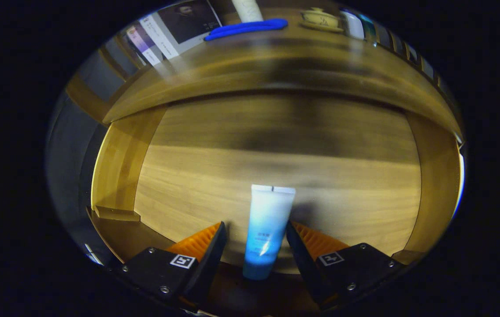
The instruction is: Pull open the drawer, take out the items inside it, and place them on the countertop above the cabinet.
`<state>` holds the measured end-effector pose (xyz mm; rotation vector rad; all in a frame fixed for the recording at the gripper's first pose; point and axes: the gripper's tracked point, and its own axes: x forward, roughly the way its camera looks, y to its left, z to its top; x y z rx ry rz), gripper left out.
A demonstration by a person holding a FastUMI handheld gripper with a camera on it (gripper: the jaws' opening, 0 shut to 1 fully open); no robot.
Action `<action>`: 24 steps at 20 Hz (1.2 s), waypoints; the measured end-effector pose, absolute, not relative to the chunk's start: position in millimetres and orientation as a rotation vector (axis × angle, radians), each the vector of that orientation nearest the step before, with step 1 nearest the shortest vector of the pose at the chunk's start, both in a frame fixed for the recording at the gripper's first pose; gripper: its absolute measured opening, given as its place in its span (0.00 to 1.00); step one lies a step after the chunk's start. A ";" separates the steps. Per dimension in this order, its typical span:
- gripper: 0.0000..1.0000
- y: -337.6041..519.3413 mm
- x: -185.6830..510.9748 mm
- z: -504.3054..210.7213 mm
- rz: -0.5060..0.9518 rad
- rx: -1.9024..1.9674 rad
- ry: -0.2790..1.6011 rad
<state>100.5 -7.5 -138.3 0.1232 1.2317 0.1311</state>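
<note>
I've got the claw (255, 231) spread wide, fingers apart and nothing clamped. The tube (266, 229) lies right between them, cap end toward me, crimped end pointing away, and there's a clear gap on the left side; on the right the finger sits just beside it, and I can't tell whether it's touching. The tube rests flat on the drawer (197, 176) floor, pale at the far end, bluer at the cap.

Ahead of the fingers, the drawer is pulled open: bare wood floor running back into shadow, side walls rising left and right. Nothing else lying in the part I can see.

Beyond and above, the countertop (276, 48) edge curves across. On it I see a blue object (246, 28), long and flat, with a pale cylinder (248, 9) just behind it. Right of those, a lidded cup (320, 18) on a saucer, then something white beside it, too blurred to name. Off to the left, printed sheets (175, 26) stand near the counter.
</note>
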 end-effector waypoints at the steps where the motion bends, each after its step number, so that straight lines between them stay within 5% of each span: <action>1: 0.83 -7.3 99.3 -137.5 0.134 0.120 1.234; 4: 0.80 -17.9 102.4 -142.7 0.113 0.059 1.210; 6: 0.57 -17.6 101.8 -141.6 0.118 0.054 1.190; 11: 0.46 -15.6 106.8 -138.1 0.154 0.047 1.133; 24: 0.43 -20.4 133.3 -107.2 0.117 0.020 0.855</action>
